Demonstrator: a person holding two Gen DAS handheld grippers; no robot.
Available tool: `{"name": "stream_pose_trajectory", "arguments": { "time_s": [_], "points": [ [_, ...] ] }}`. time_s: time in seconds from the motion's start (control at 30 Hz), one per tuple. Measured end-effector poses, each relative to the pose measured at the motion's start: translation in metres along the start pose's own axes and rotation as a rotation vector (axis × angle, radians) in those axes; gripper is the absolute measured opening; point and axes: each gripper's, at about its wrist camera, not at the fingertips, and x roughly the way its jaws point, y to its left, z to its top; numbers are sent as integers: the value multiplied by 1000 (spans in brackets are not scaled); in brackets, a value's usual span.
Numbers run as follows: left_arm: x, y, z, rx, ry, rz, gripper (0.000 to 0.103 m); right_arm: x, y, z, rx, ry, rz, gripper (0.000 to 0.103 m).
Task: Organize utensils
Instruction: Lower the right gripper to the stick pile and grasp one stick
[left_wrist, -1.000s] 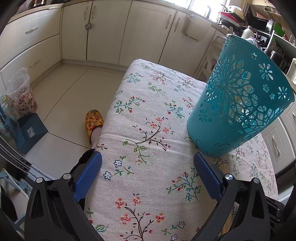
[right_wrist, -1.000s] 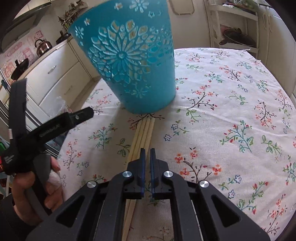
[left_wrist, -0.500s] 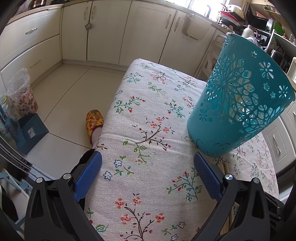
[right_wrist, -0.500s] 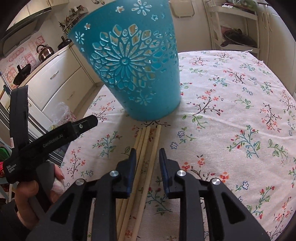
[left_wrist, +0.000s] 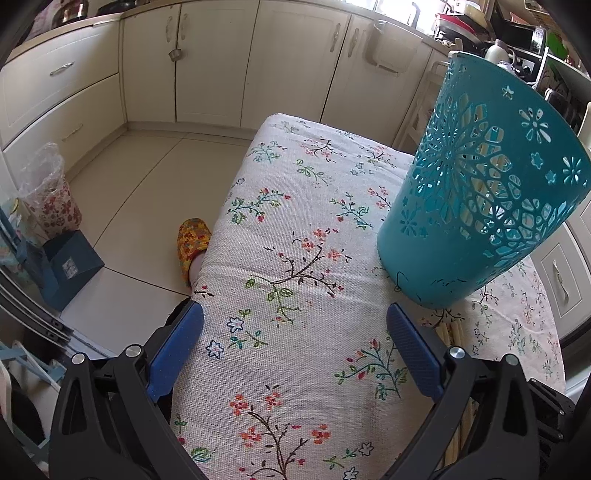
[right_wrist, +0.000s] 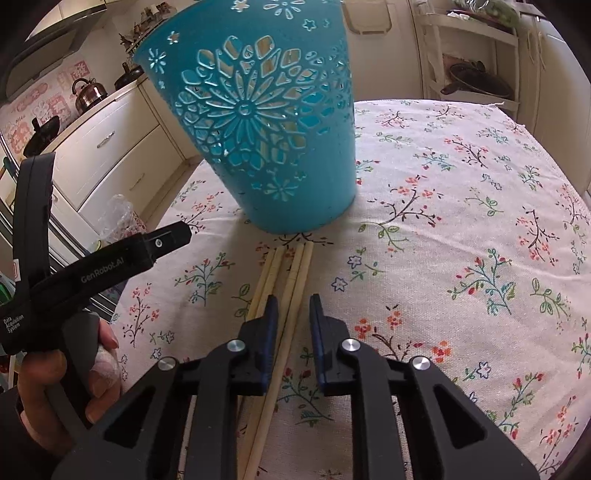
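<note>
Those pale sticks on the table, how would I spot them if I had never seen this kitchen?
Find the floral tablecloth and the tall teal cut-out basket standing on it. Just in front of its base lie the wooden chopsticks, side by side, running toward the right gripper. They are the only plain, pale, thin rods there.

Home kitchen. Cream cabinets (left_wrist: 207, 66) w/ metal handles run along the walls under a countertop (left_wrist: 110, 16); tiled floor (left_wrist: 136, 192) below. A steel kettle (right_wrist: 88, 96) and dark pan (right_wrist: 40, 134) sit on the counter, patterned wall tiles (right_wrist: 29, 99) behind. Table has a floral tablecloth (left_wrist: 295, 258). Open shelf unit (right_wrist: 476, 55) holds a pan. 1 slippered foot (left_wrist: 192, 245) by the table.
</note>
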Motion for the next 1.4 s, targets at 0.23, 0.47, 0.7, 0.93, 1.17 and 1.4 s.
{"name": "stream_pose_trajectory", "arguments": {
  "time_s": [0.23,0.47,0.7,0.93,1.17,1.4],
  "points": [
    [1,-2,0,9,4,14,95,-5,-17,-2,59,-8,22,19],
    [2,-5,0,23,11,34,95,-5,0,-3,-68,4,-85,18],
    [1,-5,-1,29,13,43,95,-6,2,-7,-115,-1,-137,13],
    [8,-18,-2,89,44,134,95,-5,-1,-5,-91,-2,-124,13],
    [10,-24,-3,131,60,162,95,-3,0,-2,-84,-1,-129,13],
    [10,-24,-4,133,59,156,95,-3,-4,-1,-62,-13,-152,12]
  ]
}}
